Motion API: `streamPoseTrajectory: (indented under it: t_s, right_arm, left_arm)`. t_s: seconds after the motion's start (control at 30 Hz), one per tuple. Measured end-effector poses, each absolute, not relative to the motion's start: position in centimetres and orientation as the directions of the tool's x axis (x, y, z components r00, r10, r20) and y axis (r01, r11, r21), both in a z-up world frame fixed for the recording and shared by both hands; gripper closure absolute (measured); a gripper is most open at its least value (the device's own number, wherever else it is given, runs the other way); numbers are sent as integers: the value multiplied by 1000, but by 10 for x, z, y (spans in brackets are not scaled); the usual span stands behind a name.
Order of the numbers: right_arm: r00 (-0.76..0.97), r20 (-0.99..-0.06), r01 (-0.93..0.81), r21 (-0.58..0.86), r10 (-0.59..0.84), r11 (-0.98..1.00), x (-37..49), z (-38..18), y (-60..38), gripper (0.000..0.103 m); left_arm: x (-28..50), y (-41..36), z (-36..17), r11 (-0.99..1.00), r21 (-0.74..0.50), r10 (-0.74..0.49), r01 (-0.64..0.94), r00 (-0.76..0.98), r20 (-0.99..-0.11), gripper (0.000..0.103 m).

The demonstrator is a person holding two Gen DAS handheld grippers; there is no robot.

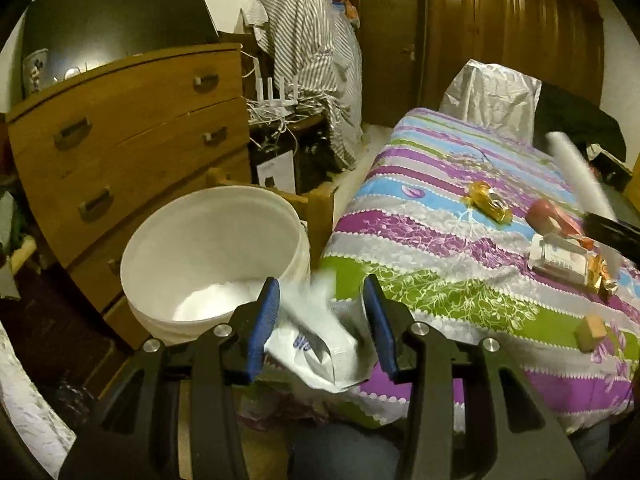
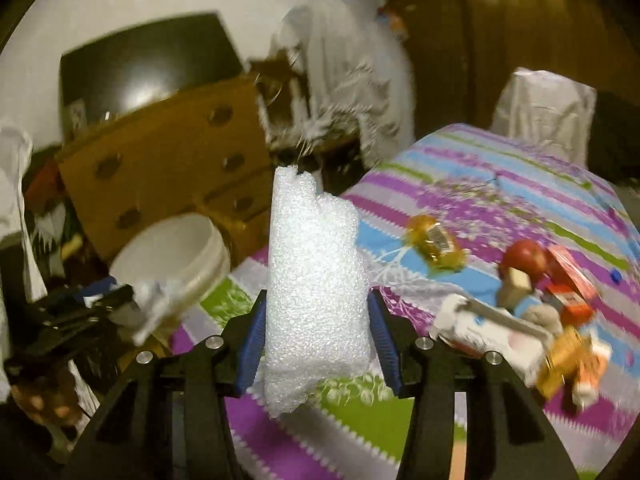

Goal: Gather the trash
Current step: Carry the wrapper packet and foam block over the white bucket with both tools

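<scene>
My left gripper (image 1: 322,316) is shut on a crumpled white wrapper with blue print (image 1: 320,344), just right of the white bucket (image 1: 212,260) that stands on the floor beside the bed. In the right wrist view that gripper (image 2: 120,300) shows at the left with the wrapper (image 2: 152,308) by the bucket (image 2: 168,256). My right gripper (image 2: 317,296) is shut on an upright piece of white foam (image 2: 316,280), held above the striped bedspread (image 2: 500,184). A gold wrapper (image 2: 436,248), a red round thing (image 2: 524,258), an orange box (image 2: 568,288) and a white carton (image 1: 560,260) lie on the bed.
A wooden dresser (image 1: 132,140) with a dark screen (image 1: 112,20) on top stands behind the bucket. Striped cloth (image 1: 312,60) hangs over tangled cables beside it. A silver bag (image 1: 492,92) sits at the bed's far end, and a wooden block (image 1: 592,332) near its front edge.
</scene>
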State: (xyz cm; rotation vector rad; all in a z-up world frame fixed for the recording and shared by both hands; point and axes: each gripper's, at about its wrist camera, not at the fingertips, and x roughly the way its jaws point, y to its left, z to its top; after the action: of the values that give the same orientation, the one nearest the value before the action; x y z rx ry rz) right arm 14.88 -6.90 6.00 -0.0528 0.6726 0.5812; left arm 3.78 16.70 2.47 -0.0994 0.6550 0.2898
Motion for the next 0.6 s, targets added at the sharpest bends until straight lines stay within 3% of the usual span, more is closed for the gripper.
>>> streamPoseTrajectory:
  t_s: [0.33,0.53,0.6]
  right_arm:
    - [649,-585,-452,217,486,865,66,49,-88,53]
    - [654,-587,-457,197,477,868,52,42,-84,53]
    - [653,-583,-463,197,483,864,52,43,-83,53]
  left_arm:
    - [19,191,44,914,61,374,-402,773,-513,61]
    - [-5,246,54,870,57,455,-489,753,-476,80]
    - [-15,259,55,860,70,475,-505,745,-468,80]
